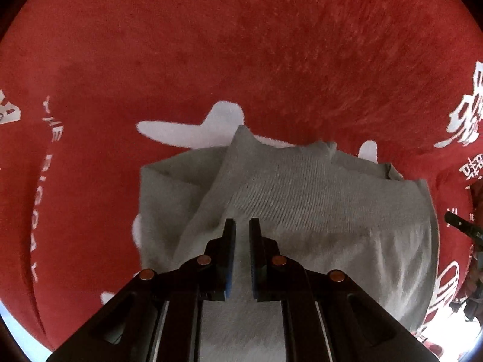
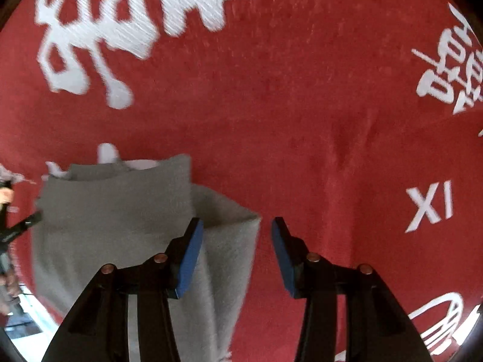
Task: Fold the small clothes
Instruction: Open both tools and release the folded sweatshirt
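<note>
Grey garment (image 1: 302,205) on a red cloth (image 1: 241,45) printed with white characters, seen from both of your wrist cameras.

Left wrist view: your left gripper (image 1: 242,226) points steeply down over the garment, which fills the lower middle of the frame. Its two fingers stand almost together with only a narrow slit between the blue pads; no fabric shows in the slit, so the gripper reads as closed on nothing. This view alone shows a ribbed, raised fold of the garment just beyond the fingertips, a second layer lying slantwise to its left, and a large white printed shape (image 1: 193,129) partly covered by the garment's far edge. At the right edge a dark piece of your other tool (image 1: 459,223) enters the frame.

Right wrist view: your right gripper (image 2: 234,226) also points steeply down, its jaws standing well apart. The left finger (image 2: 188,253) lies over the garment (image 2: 120,217); the right finger (image 2: 283,250) is over bare red cloth (image 2: 286,105). A corner of the garment lies between the fingers, and the pads do not press on it. This view alone shows the garment's right-hand edge, the letters "XI" (image 2: 430,206), and large white characters (image 2: 120,15) at the top. A hand (image 2: 6,196) and dark tool parts appear, blurred, at the far left edge.
</note>
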`<state>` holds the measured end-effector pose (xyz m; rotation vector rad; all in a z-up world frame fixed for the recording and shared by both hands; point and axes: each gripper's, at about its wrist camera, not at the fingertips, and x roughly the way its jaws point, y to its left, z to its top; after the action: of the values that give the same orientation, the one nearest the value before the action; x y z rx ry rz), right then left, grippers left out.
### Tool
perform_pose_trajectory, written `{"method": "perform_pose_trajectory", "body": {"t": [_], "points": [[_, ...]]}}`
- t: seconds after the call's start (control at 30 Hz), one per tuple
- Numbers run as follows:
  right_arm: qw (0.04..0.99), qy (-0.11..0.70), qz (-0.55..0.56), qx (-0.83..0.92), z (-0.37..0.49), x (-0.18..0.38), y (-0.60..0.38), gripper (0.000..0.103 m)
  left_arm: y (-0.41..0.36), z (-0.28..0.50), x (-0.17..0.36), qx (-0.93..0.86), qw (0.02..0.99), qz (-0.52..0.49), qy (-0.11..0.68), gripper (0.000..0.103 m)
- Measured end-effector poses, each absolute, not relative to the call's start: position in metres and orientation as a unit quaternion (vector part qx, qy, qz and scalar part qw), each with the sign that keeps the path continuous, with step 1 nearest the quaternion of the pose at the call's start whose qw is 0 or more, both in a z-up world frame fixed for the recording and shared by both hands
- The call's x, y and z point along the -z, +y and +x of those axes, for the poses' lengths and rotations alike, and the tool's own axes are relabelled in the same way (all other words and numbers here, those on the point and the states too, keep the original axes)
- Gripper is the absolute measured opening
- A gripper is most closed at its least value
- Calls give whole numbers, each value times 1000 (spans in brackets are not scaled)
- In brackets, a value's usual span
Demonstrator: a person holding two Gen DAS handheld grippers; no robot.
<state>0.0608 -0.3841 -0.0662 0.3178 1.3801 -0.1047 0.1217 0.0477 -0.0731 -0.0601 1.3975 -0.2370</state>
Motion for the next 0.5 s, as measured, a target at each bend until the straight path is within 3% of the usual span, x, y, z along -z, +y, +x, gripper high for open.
{"method": "perform_pose_trajectory", "body": {"t": [0.17,0.2,0.23,0.27,0.3,0.5], "points": [[750,634,187,-11,34,55,-360,52,71,96,57,102,758,-22,644,10],[747,636,192,-28,30,54,-350,52,77,91,56,100,755,-27,647,23],[744,638,195,-40,27,55,-343,52,85,83,54,91,753,-31,651,67],[736,644,200,-59,22,54,-331,53,93,76,52,77,755,-31,650,91],[730,648,202,-73,20,55,-319,55,98,69,51,67,760,-26,645,103],[709,666,191,-130,0,64,-233,58,134,34,51,81,748,-26,658,103]]}}
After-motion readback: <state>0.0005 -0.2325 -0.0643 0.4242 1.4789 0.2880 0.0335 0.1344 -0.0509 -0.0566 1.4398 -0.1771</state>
